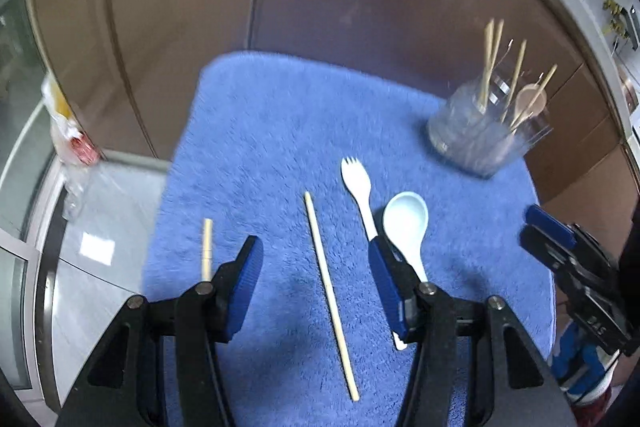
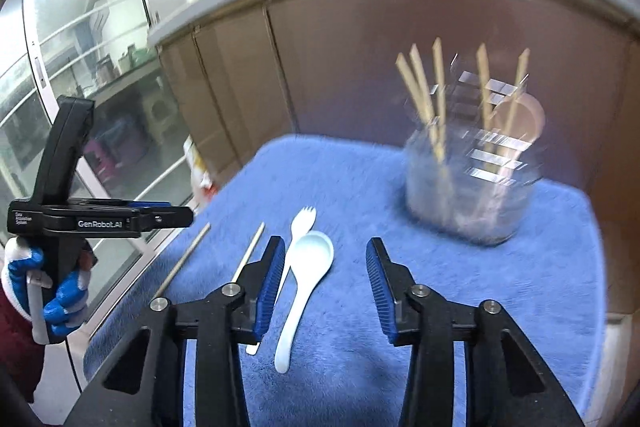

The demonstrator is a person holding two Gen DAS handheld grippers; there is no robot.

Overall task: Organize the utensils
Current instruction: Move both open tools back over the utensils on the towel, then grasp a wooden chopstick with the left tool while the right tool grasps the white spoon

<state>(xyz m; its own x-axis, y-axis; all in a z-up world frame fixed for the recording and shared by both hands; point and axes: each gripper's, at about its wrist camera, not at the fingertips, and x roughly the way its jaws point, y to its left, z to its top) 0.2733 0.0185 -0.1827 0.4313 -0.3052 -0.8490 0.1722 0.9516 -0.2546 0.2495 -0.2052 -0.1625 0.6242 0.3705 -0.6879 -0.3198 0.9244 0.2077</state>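
On a blue towel lie two wooden chopsticks, one between my left gripper's fingers and one to its left, a white spork and a pale blue spoon. My left gripper is open above the middle chopstick. My right gripper is open and empty, just right of the spoon and the spork. A clear holder at the back right holds several chopsticks and a spoon; it also shows in the left wrist view.
Brown cabinet doors stand behind the towel. A grey floor and a glass door are to the left. A plastic bag lies at the towel's left. The left gripper body and a gloved hand show in the right wrist view.
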